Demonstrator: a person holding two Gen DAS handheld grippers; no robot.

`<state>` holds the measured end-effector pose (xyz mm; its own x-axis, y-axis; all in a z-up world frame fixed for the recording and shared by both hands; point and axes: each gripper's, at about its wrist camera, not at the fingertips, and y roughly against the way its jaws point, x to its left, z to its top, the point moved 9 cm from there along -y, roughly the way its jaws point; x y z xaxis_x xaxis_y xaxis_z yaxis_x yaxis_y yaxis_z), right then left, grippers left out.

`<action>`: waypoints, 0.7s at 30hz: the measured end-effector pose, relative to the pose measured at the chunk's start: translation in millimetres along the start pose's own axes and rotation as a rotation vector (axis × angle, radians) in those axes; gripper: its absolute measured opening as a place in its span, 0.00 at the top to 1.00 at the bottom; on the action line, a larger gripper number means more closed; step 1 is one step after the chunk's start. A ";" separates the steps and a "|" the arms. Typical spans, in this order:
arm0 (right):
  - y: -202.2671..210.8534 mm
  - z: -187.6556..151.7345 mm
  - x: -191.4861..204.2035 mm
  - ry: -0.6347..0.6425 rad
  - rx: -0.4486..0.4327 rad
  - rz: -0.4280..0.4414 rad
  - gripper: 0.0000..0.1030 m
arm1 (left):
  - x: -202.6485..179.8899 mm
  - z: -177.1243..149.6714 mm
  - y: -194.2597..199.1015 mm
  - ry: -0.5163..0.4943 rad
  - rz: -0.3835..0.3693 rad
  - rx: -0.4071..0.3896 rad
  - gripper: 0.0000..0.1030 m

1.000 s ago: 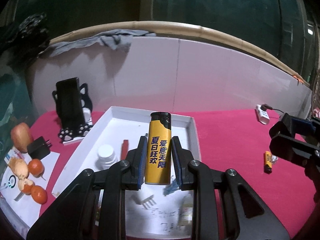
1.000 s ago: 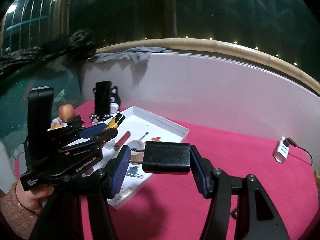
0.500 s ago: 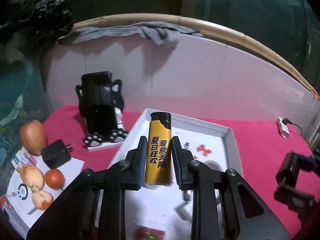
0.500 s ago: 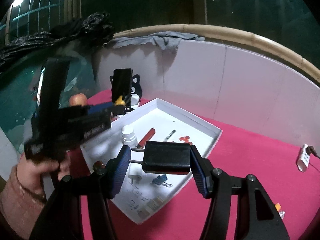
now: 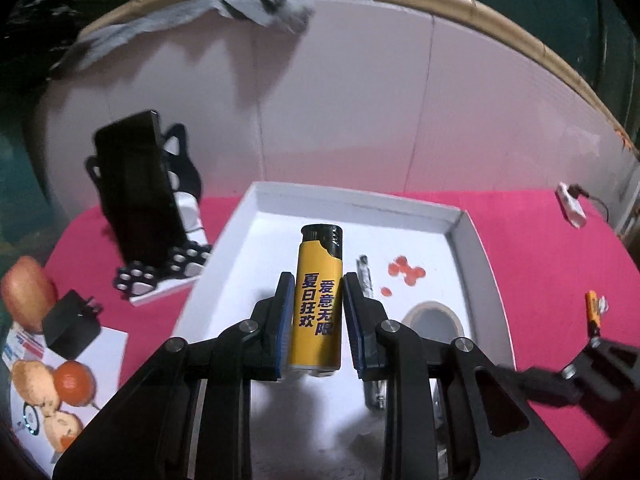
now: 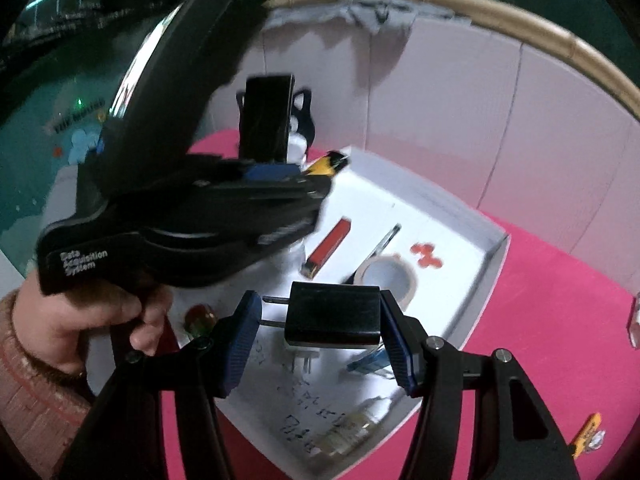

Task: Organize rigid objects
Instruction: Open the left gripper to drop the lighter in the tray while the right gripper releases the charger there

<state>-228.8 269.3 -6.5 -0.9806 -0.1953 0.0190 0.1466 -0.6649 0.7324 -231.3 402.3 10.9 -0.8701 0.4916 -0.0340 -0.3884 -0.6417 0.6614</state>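
Pink tabletop [image 5: 532, 240], white tray [image 5: 472, 240] upon it. Left gripper [image 5: 318, 308]: pinching an upright yellow lighter [image 5: 318, 300], over the tray's middle. Right gripper [image 6: 320, 320]: clamped on a black charger [image 6: 334, 312], prongs leftward, above the tray's near edge.

A yellow plastic lighter [image 5: 318, 300] carries dark blue lettering and a black cap. The shallow white cardboard tray [image 5: 466, 236] sits on a magenta-pink tablecloth [image 5: 540, 248]. A matte black plug adapter [image 6: 334, 314] sits between blue ribbed pads [image 6: 242, 338]. A red stick [image 6: 329, 246] and beige tape roll [image 6: 386, 276] lie inside.
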 end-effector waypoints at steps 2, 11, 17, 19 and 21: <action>-7.0 -3.6 2.4 0.004 0.010 -0.001 0.43 | -4.1 -2.3 -4.2 -0.006 -0.001 0.006 0.77; -11.3 -2.6 8.7 0.026 -0.005 -0.012 0.43 | -0.9 1.1 -9.2 -0.015 0.039 0.019 0.76; -4.9 -5.4 13.6 0.036 -0.019 -0.038 0.41 | 6.4 8.3 3.9 0.003 0.073 -0.021 0.73; -0.7 -5.0 15.8 0.057 -0.036 -0.060 0.16 | 8.9 9.4 9.9 0.012 0.082 -0.036 0.55; 5.9 -4.3 16.8 0.072 -0.064 -0.080 0.12 | 13.1 9.5 16.4 0.026 0.100 -0.055 0.09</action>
<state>-243.9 259.0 -4.7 -0.9780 -0.1891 -0.0882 0.0784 -0.7248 0.6845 -246.2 403.8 28.5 -0.9125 0.4090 0.0102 -0.3150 -0.7183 0.6203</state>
